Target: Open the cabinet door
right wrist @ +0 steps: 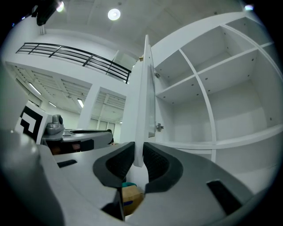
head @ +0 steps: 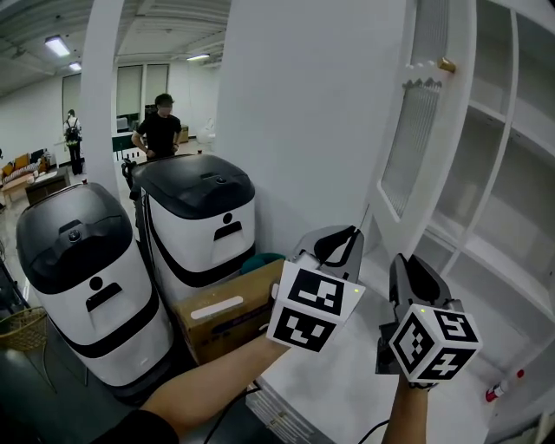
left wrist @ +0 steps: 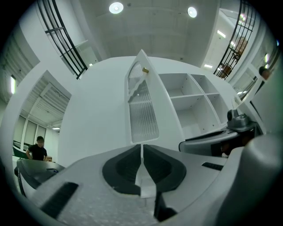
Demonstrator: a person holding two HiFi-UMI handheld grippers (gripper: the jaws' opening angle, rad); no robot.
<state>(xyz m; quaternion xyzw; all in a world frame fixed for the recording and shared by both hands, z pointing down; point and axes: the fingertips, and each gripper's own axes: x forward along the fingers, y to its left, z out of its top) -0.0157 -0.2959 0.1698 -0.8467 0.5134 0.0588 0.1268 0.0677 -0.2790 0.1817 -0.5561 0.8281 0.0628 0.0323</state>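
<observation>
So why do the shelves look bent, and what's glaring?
Right gripper view: the wide lens bows the shelves, and the corners go black. Left gripper view: same bulge on the cabinet door, and the ceiling lights blow out. Head view: lines are straighter and the door is evenly lit.

Head camera rides high, looking forward and down over the left gripper (head: 345, 236) and right gripper (head: 409, 264), both close below. Each gripper camera sits just behind its own jaws, tilted up (wide fisheye). All three share the cabinet door (head: 425, 130): left view faces its knobbed front, right view sees it edge-on, shelves (right wrist: 199, 143) beside.
</observation>
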